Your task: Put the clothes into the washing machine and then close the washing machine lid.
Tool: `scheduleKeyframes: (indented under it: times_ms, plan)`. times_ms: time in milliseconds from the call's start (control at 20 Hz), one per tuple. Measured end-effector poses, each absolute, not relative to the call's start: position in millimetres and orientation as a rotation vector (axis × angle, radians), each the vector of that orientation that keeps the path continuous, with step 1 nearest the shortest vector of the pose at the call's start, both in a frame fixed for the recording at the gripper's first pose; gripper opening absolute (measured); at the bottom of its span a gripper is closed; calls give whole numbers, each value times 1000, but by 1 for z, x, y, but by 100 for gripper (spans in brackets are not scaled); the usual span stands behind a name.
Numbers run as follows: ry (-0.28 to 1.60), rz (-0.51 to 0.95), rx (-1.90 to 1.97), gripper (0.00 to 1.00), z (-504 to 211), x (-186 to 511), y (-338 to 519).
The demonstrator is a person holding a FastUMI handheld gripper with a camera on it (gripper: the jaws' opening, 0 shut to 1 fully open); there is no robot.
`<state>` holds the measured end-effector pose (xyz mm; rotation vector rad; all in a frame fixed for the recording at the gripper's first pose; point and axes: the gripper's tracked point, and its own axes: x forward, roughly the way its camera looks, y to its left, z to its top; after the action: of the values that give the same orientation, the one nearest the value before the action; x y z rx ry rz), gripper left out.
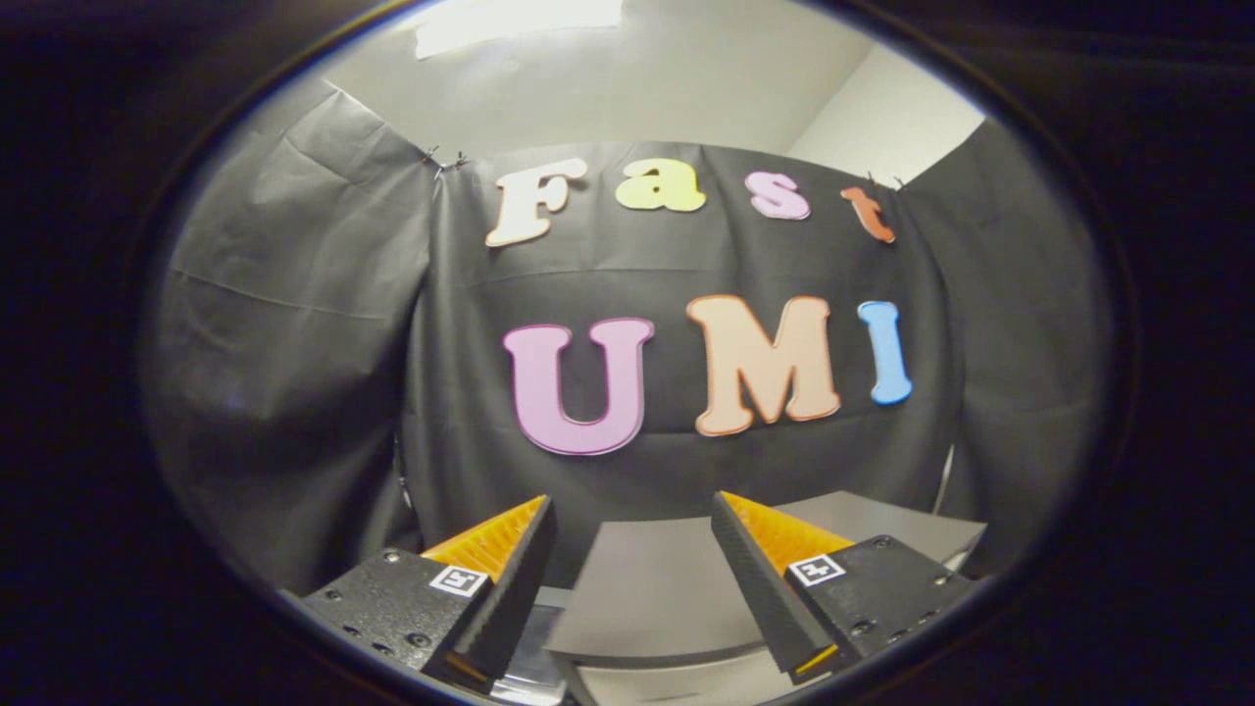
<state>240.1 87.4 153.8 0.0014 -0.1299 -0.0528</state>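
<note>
Clothes are not appearing between or ahead of the fingers, so where they are lying cannot be told from here. The gripper (pixel 632 549) is holding its jaws wide apart with nothing between them, and it is pointing level at the black cloth wall (pixel 294 324) rather than down at the work.

Just below and beyond the fingertips a flat grey panel (pixel 657 588) is showing, with a second grey slab (pixel 882 529) behind the right finger. I am judging these to be the washing machine's lid or top (the shape fits, though no hinge, drum or opening is visible), so whether the lid is standing open or lying shut cannot be told.

As for the step in hand, I am reading it as either the start, looking for the clothes, or the close, coming away from the machine; the view does not settle which. Either way, doing it well is calling for tilting the gripper downward first, so the machine's mouth and any cloth come between the fingers. If picking up clothes, keeping the jaws this wide while descending and closing on a bunched fold rather than a flat layer should give a firmer hold. If closing the lid, pressing on its free edge is the safer choice.

A pale strip (pixel 677 677) beneath the panel is cut off and too little to name.
</note>
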Motion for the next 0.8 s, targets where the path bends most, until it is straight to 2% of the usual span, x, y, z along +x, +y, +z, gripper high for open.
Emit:
scheduleKeyframes:
  times_ms: [400, 800]
  plan:
    - [-79, -126, -37, 96, 108, 178, 10]
    - [-113, -119, -92, 96, 94, 145, 2]
